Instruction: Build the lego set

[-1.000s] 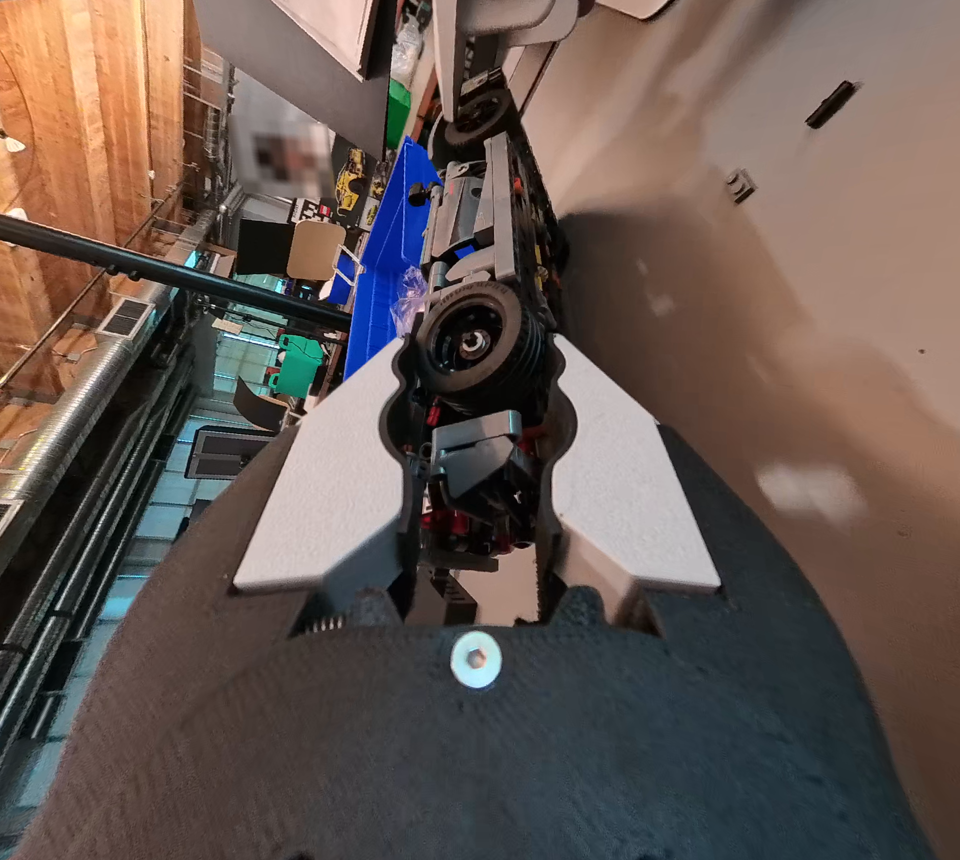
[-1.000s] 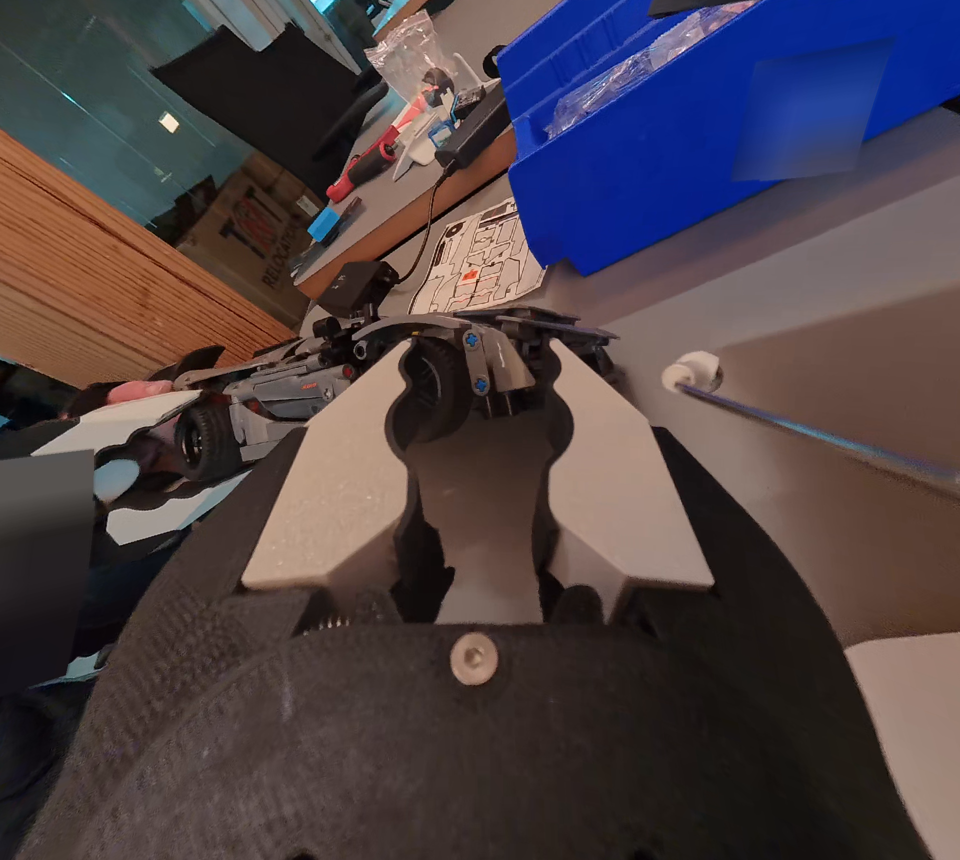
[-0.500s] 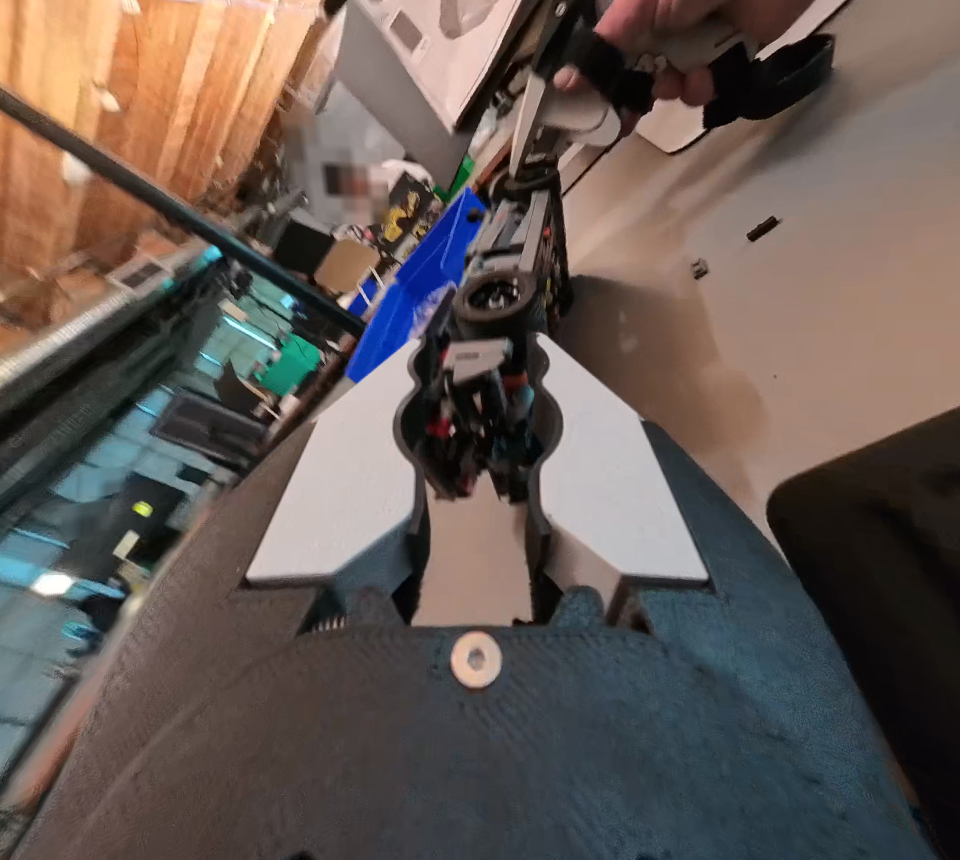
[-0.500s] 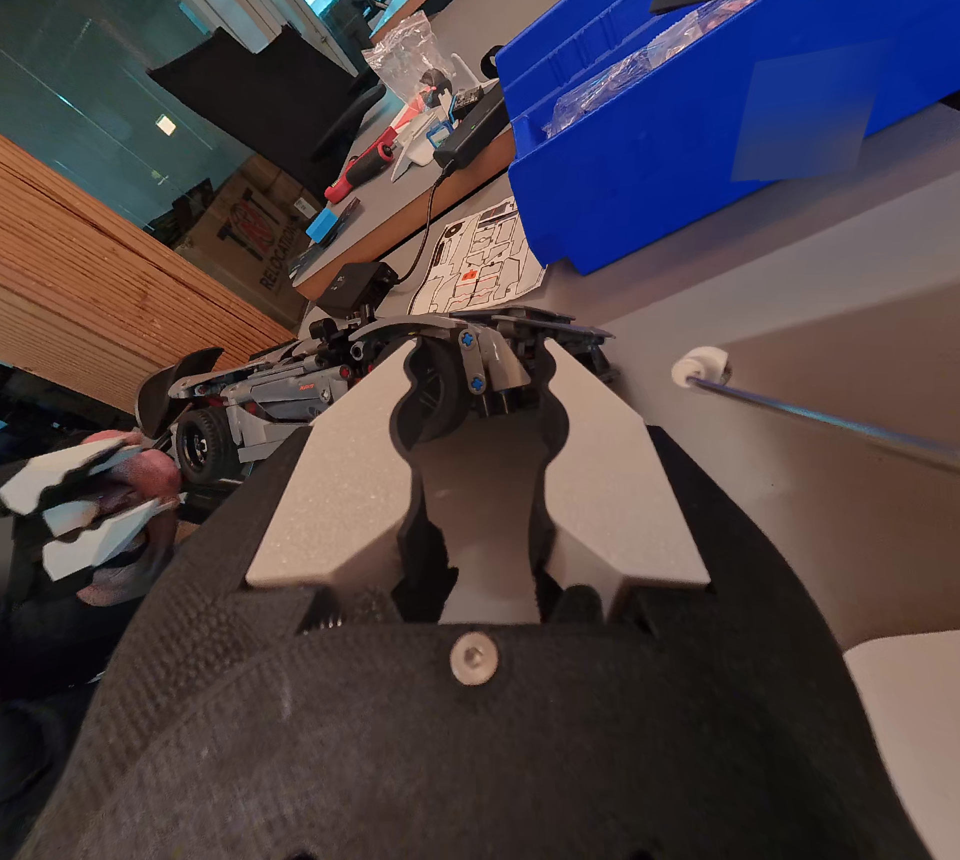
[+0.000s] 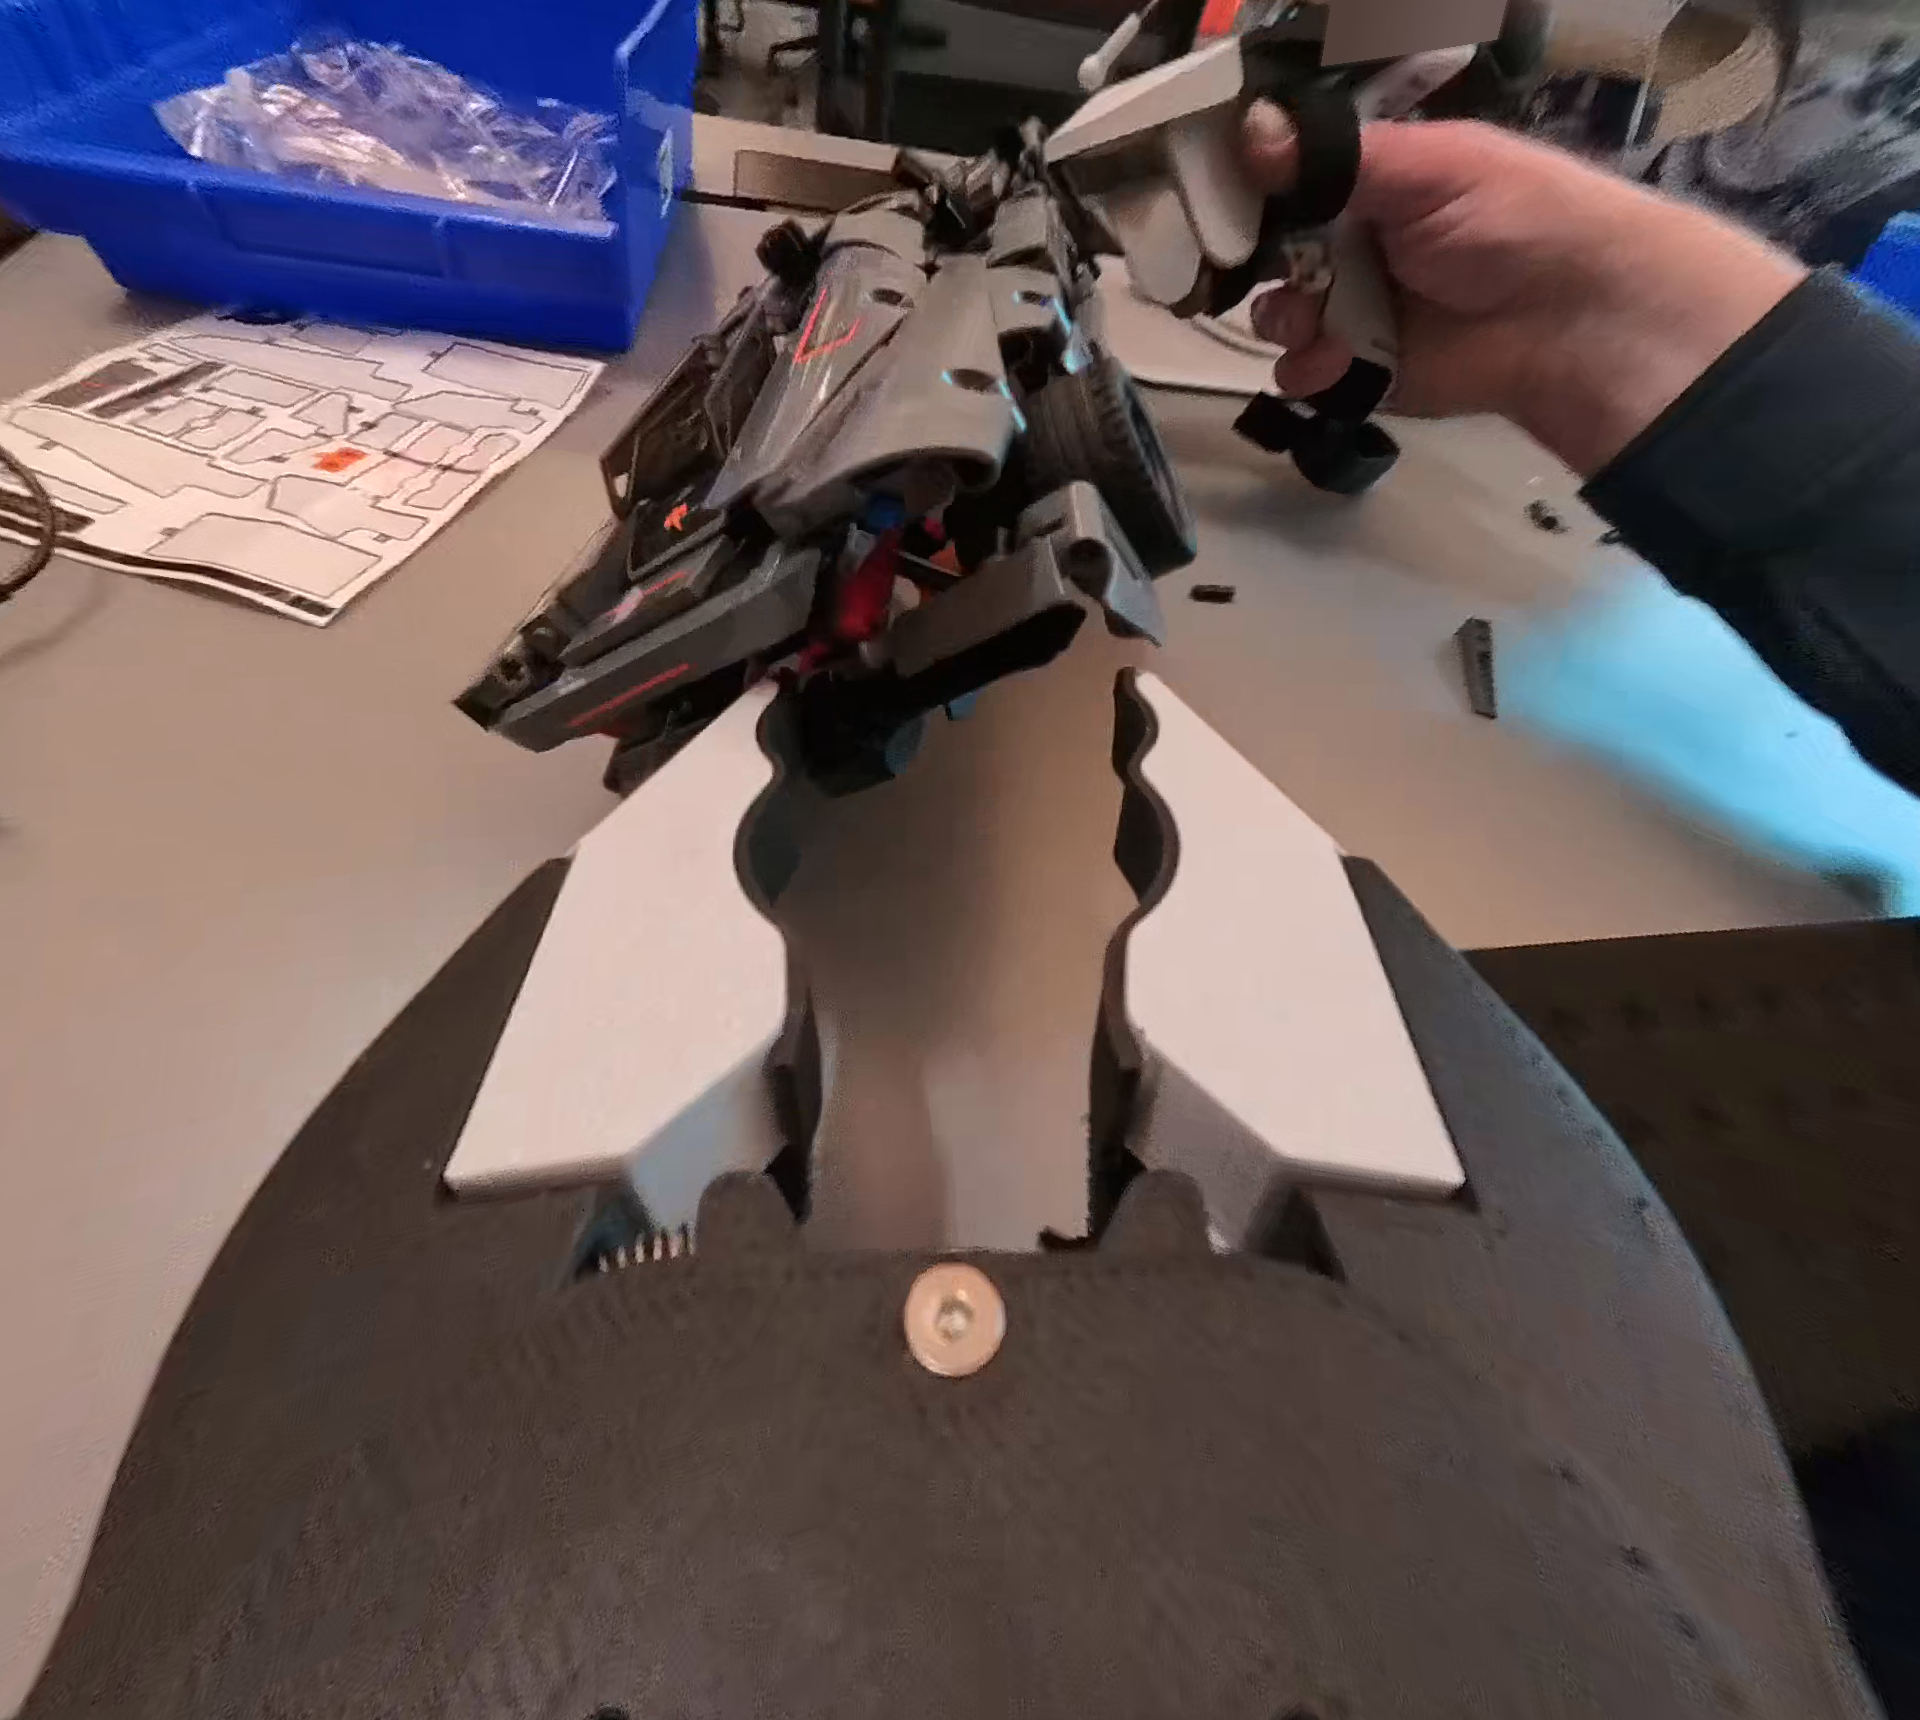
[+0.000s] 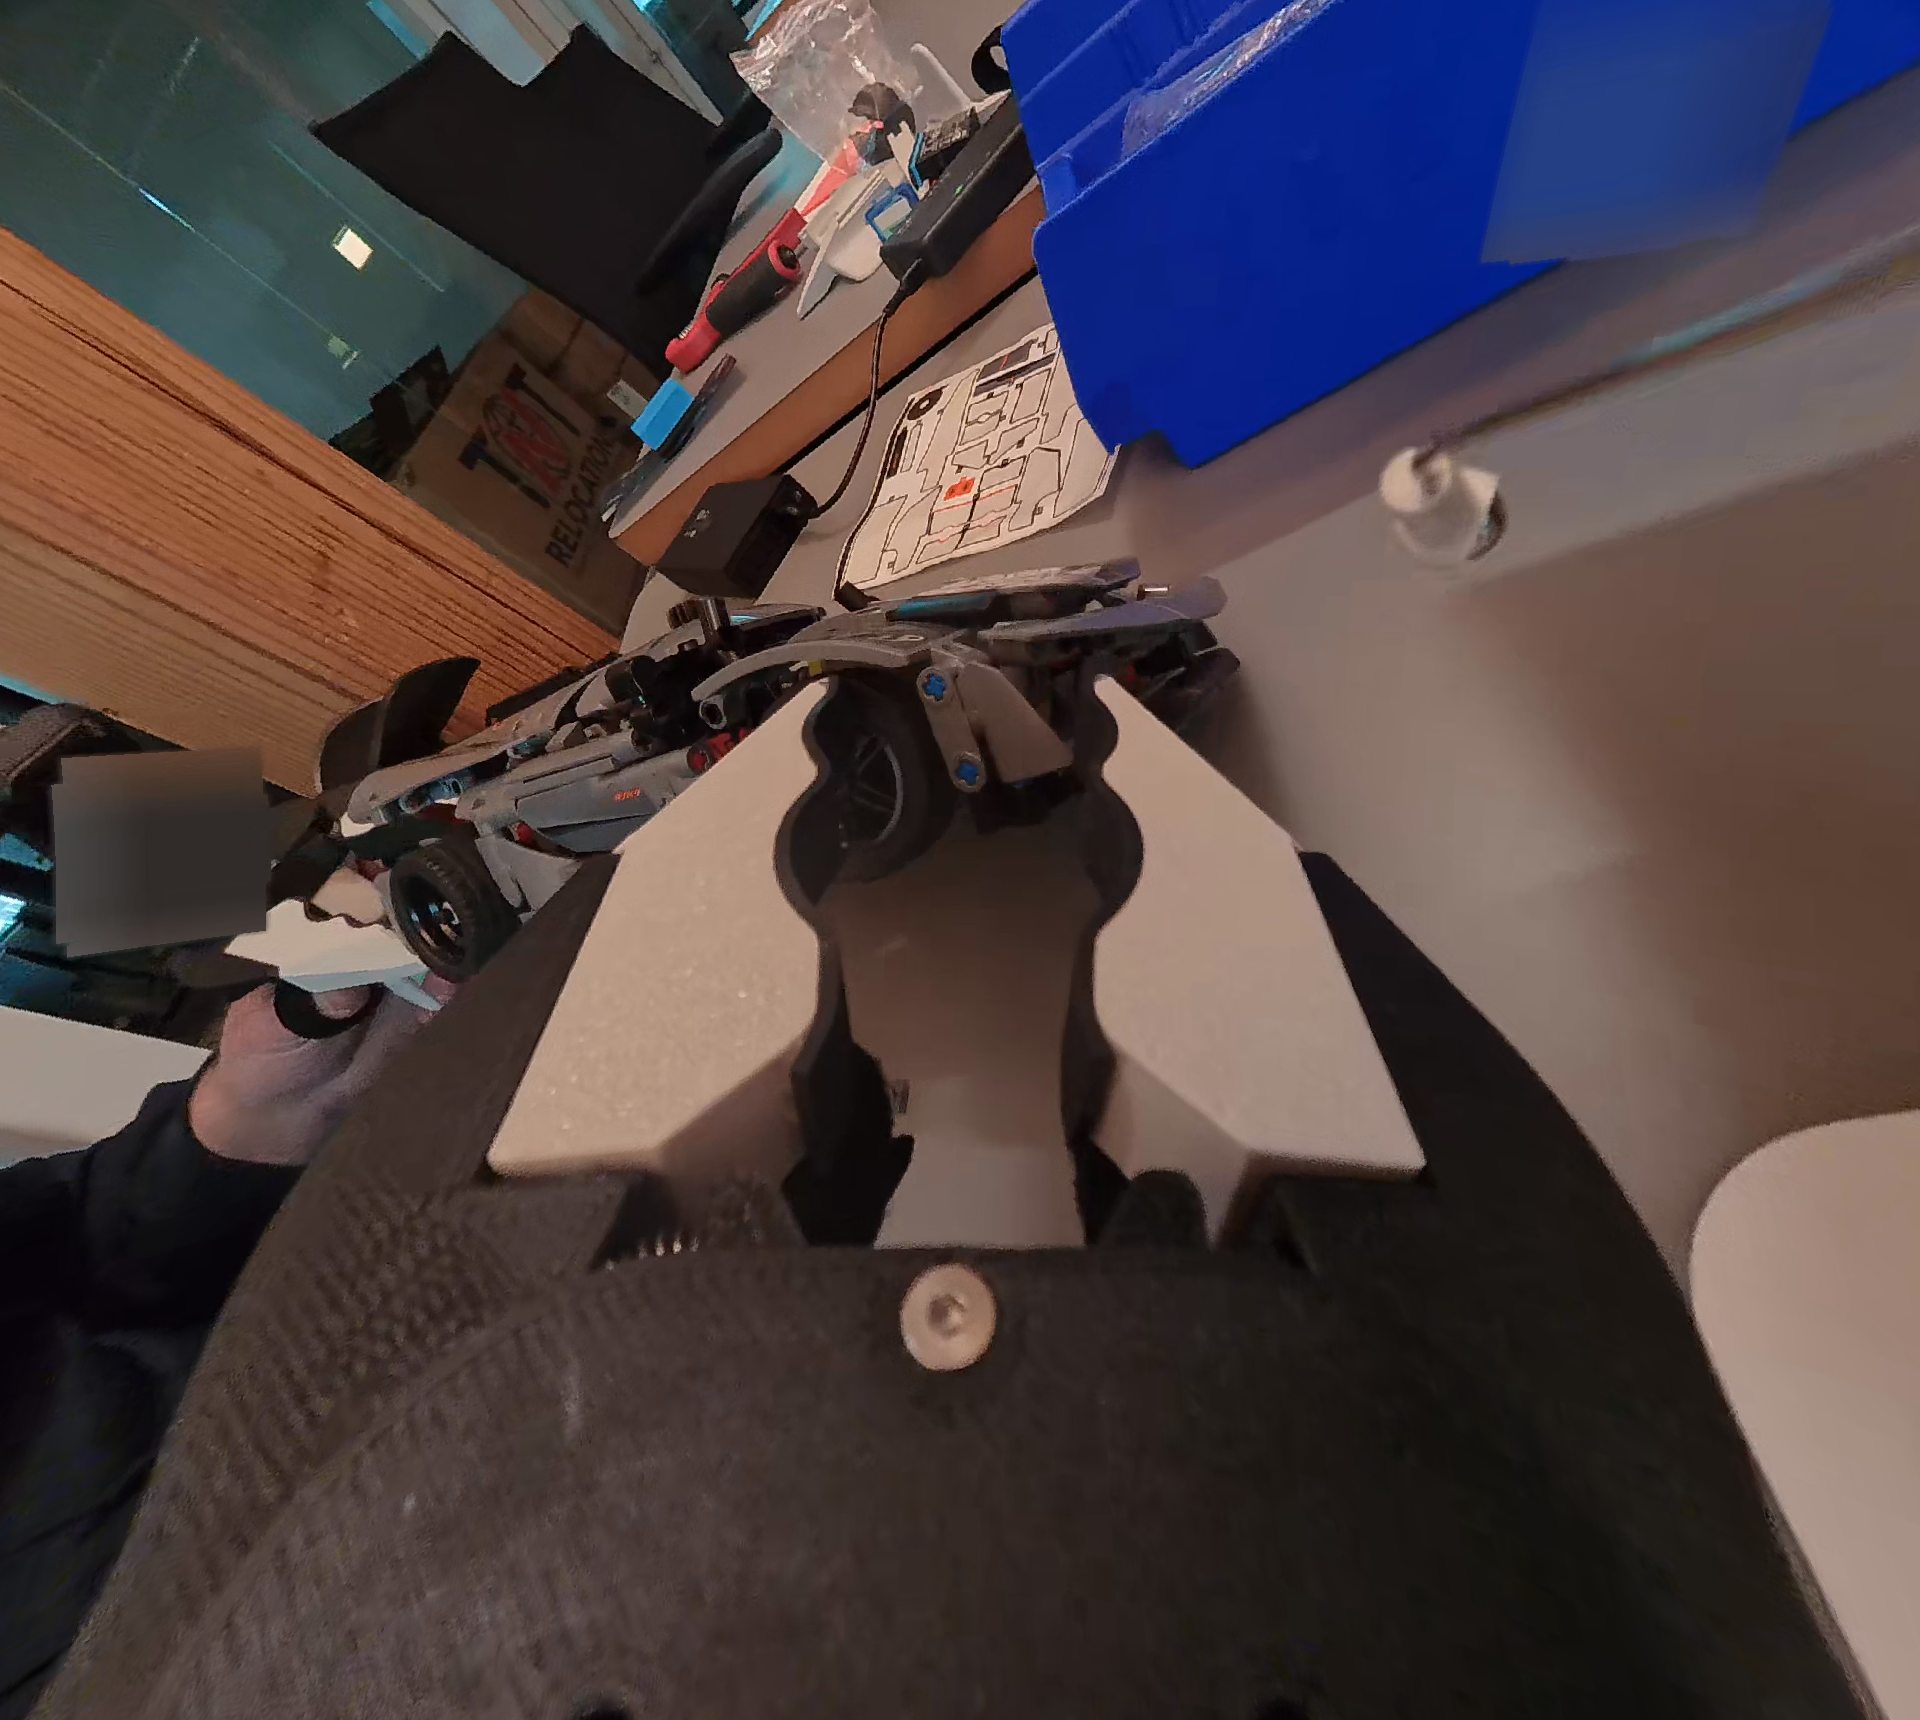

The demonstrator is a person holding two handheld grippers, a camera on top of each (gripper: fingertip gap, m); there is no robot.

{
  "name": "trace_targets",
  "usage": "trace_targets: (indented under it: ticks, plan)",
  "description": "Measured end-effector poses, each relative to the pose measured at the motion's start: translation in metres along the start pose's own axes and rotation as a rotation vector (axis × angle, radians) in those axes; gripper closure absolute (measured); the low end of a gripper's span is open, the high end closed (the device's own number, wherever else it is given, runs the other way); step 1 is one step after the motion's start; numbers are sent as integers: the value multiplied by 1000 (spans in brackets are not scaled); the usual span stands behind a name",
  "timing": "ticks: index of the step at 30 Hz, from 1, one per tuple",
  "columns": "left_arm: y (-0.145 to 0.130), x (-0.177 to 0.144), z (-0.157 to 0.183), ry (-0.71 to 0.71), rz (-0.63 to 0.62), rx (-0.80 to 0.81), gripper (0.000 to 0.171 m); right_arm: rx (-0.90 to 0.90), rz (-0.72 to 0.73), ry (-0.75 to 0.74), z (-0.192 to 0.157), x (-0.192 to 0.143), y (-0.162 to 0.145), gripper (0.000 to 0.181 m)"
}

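Left wrist view: grey table (image 5: 260, 839), blue bin (image 5: 343, 236), lego car (image 5: 862, 465) before wide jaws.

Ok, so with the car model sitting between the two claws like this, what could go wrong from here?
1. The left claw stands open with only one end of the car at its tips. The tilted car seems to depend mostly on the right claw, set around a wheel, and it could twist loose or shed panels.
2. Small dark loose pieces lie on the table beside the person's sleeve. A sweep of that arm could knock them away.
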State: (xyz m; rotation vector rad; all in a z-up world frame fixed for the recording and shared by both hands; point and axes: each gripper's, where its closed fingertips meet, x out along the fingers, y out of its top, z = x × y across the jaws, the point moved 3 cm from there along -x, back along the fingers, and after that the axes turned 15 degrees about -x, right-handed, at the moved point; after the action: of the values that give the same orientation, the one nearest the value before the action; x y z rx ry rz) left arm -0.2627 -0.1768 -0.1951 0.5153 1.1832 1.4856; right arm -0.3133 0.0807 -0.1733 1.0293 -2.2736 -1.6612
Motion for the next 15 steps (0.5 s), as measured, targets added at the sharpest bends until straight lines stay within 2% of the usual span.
trace_targets:
  ticks: [9, 10, 15]
  plan:
    - [-14, -6, 4, -16, -44, 12, 112, 40, -25, 53, -14, -5, -24, 141]
    - [-15, -7, 3, -2, -43, 25, 116, 38, -33, 55, -16, -6, -26, 142]
    - [-27, -13, 5, 51, -79, 130, 116, 15, -99, 49, -23, -9, -39, 141]
